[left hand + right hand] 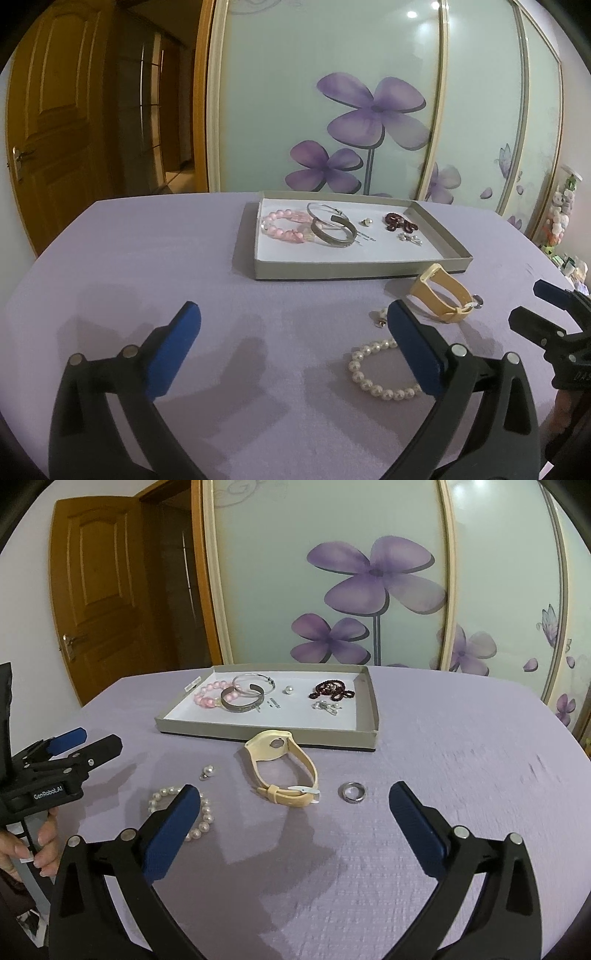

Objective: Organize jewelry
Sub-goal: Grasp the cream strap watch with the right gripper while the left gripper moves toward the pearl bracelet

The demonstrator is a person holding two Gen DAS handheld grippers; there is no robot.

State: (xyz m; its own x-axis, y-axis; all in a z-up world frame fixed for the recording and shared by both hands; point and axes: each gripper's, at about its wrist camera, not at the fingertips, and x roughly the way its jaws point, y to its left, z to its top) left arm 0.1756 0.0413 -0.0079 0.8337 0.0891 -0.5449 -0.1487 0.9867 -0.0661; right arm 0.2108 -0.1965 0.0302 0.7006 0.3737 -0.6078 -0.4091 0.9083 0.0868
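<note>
A shallow grey tray (332,271) (258,734) at the table's far side holds a pink bead bracelet (280,225), metal bangles (332,225), a dark red bead string (332,690) and small earrings. On the cloth in front of it lie a cream watch (284,771) (439,295), a white pearl bracelet (376,373) (199,812), a pearl earring (207,771) and a metal ring (352,792). My left gripper (295,325) is open and empty above the cloth, left of the pearl bracelet. My right gripper (295,805) is open and empty, just short of the watch.
The table has a lilac cloth (443,760). Behind it stand wardrobe doors with purple flowers (373,576) and a wooden door (99,602) at the left. Small toys (561,221) stand off the table's right edge.
</note>
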